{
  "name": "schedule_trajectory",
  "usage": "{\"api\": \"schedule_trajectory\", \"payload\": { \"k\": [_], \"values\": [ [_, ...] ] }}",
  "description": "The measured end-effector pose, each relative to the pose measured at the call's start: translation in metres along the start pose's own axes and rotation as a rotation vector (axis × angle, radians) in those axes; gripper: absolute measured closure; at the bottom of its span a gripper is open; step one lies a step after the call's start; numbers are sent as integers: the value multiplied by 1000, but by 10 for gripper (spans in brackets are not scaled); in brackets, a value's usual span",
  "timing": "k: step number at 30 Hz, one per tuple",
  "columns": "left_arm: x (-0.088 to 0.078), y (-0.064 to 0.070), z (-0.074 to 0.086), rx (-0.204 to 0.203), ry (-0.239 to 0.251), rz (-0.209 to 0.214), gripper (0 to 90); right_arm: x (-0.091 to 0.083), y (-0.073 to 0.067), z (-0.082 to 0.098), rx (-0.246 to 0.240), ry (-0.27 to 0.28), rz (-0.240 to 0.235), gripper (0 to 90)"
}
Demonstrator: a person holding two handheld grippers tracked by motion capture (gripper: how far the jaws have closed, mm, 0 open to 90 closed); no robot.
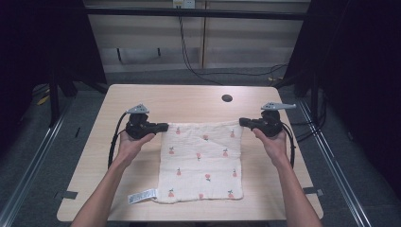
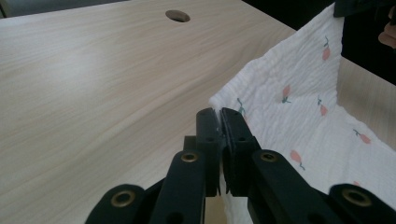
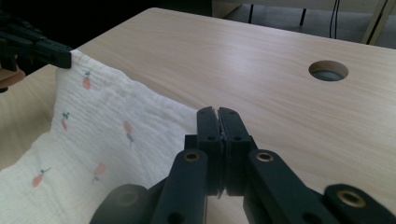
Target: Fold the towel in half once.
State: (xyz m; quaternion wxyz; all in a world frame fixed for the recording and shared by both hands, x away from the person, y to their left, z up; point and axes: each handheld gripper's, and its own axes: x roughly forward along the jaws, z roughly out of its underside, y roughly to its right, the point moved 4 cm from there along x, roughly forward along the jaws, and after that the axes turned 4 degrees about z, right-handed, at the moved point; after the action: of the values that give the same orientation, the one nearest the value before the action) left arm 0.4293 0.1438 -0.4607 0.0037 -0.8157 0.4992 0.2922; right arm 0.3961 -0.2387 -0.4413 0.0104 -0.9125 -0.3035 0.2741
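**Cloth, far edge lifted: slip risk at both corners**

Item: cloth (image 1: 201,161), white w/ small fruit print, centre of worktop (image 1: 142,97); near half lies flat, far edge raised and stretched between your grippers.
Jaws: left gripper (image 2: 218,114) and right gripper (image 3: 217,113) each pressed together on a far corner, thin bite only.
Risk: pull apart harder and a corner prob. slips out; uneven lift would skew any fold.
Pose: forearms in from near edge, hands level, jaws pointing inward.

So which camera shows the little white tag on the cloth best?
The high view: the tag sticks out at the near left corner of the cloth. The gripper views show the cloth's far edge, lifted and pinched by the left gripper and right gripper.
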Motion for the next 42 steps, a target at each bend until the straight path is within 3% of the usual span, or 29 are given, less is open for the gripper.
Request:
{"api": "schedule_trajectory", "payload": {
  "k": [9,17,20,29,37,40,42],
  "values": [
    [-2,3,-9,27,0,-10,867,-8,1,-7,-1,31,0,885],
    [-8,10,2,32,-7,11,868,-15,-1,8,-10,9,-11,885],
    [-14,21,-1,71,-5,14,868,-22,-5,10,-9,20,-26,885],
    [-22,37,4,111,-20,23,866,-36,-12,13,-36,18,-29,885],
    [-25,45,14,116,-36,46,867,-46,-26,23,-83,-17,-27,885],
    [-33,51,18,130,-56,28,867,-52,-31,31,-93,-37,-32,885],
    [-38,55,21,133,-69,39,867,-57,-34,33,-97,-45,-37,885]
  ]
}}
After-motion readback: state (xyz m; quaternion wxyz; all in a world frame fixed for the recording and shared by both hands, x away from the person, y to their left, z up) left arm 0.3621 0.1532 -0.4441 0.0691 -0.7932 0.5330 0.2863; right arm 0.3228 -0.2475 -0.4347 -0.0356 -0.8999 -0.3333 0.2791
